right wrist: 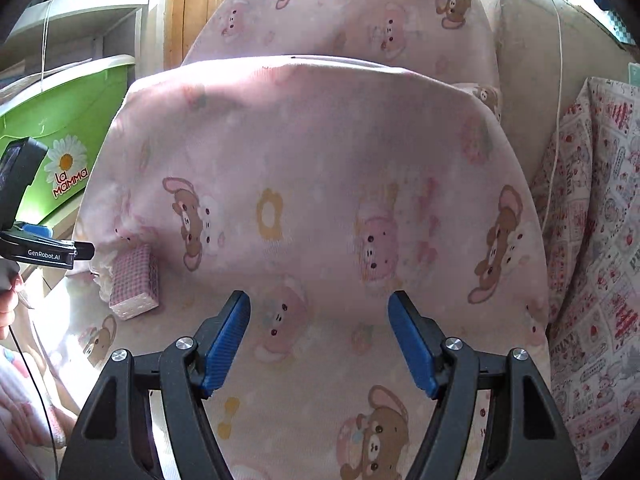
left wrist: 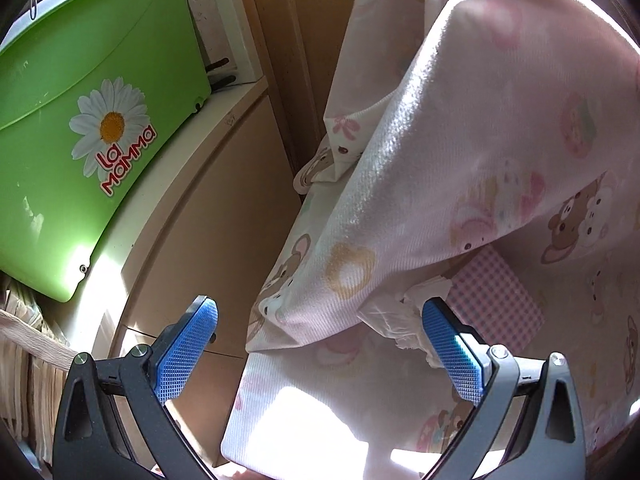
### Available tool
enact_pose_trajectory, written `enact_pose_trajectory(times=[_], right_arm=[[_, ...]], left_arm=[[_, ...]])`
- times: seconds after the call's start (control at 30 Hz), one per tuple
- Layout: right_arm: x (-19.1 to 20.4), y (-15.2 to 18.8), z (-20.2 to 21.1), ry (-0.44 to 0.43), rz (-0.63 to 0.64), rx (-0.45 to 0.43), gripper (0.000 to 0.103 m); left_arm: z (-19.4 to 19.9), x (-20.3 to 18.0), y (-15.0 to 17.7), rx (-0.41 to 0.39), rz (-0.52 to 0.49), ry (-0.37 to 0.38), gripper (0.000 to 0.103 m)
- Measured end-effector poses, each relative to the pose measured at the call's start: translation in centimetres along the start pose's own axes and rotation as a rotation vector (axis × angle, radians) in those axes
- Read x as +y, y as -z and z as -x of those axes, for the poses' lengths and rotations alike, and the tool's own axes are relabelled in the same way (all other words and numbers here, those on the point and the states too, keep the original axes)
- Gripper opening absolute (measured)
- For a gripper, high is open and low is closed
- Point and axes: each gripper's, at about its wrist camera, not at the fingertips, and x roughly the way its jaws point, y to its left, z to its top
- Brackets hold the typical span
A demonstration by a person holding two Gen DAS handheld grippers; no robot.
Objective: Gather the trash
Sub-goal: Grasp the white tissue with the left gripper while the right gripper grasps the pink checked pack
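Left wrist view: left gripper (left wrist: 320, 344), jaws wide and empty, is nearer the crumpled tissue (left wrist: 404, 312), probably trash, at the bed's (left wrist: 320, 412) left edge.

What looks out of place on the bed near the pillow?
A crumpled white tissue lies on the sheet at the foot of the pink pillow, beside a pink checked packet. It looks like trash.
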Motion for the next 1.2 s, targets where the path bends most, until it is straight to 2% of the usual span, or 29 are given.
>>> enact_pose_trajectory(times=[0.17, 0.2, 0.27, 0.3, 0.33, 0.37, 0.43, 0.47, 0.63, 0.73, 0.87, 0.97, 1.0, 1.03, 1.07, 1.2], right_arm=[[0.0, 0.2, -0.2, -0.012, -0.009, 0.027, 0.074], [0.0, 0.2, -0.3, -0.016, -0.011, 0.034, 0.074], [0.2, 0.2, -0.4, -0.021, -0.006, 0.038, 0.074], [0.4, 0.2, -0.5, -0.019, 0.001, 0.038, 0.074], [0.6, 0.2, -0.6, -0.014, 0.010, 0.037, 0.074], [0.7, 0.3, -0.7, -0.008, 0.021, 0.037, 0.074], [1.0, 0.3, -0.8, -0.006, 0.032, 0.040, 0.074], [1.0, 0.3, -0.9, -0.017, 0.026, 0.049, 0.074], [0.1, 0.4, -1.9, -0.067, -0.062, 0.105, 0.074], [-0.1, 0.5, -2.4, -0.055, -0.072, 0.116, 0.074], [0.2, 0.5, -2.6, -0.056, -0.066, 0.116, 0.074], [0.7, 0.6, -2.7, -0.050, -0.043, 0.113, 0.074], [0.8, 0.6, -2.7, -0.047, -0.033, 0.112, 0.074], [1.1, 0.7, -2.7, -0.046, -0.023, 0.111, 0.074], [1.4, 0.7, -2.9, -0.047, -0.014, 0.111, 0.074], [2.1, 0.7, -2.6, -0.075, -0.014, 0.102, 0.074]], left_arm=[[0.4, 0.9, -1.0, 0.013, 0.097, 0.147, 0.101], [0.2, 1.0, -1.2, 0.027, 0.116, 0.179, 0.098], [-0.6, 0.9, -1.4, 0.079, 0.124, 0.251, 0.082], [-1.0, 0.8, -1.4, 0.108, 0.123, 0.286, 0.069], [-1.4, 0.7, -1.4, 0.131, 0.127, 0.313, 0.060], [-1.8, 0.7, -1.5, 0.152, 0.135, 0.326, 0.057], [-2.4, 0.8, -1.5, 0.173, 0.152, 0.306, 0.049], [-2.6, 0.9, -1.5, 0.177, 0.157, 0.299, 0.048], [-2.9, 0.9, -1.4, 0.208, 0.162, 0.339, 0.048], [-2.1, 0.3, -0.8, 0.202, 0.137, 0.323, 0.048], [-1.7, 0.0, -0.4, 0.204, 0.139, 0.356, 0.048], [-2.2, 0.0, -0.7, 0.217, 0.144, 0.335, 0.046], [-2.3, -0.1, -0.9, 0.220, 0.147, 0.329, 0.034], [-2.6, -0.1, -0.9, 0.225, 0.144, 0.325, 0.013], [-2.7, -0.2, -0.9, 0.230, 0.142, 0.328, 0.004], [-1.3, 0.7, -1.0, 0.190, 0.169, 0.344, 0.002]])
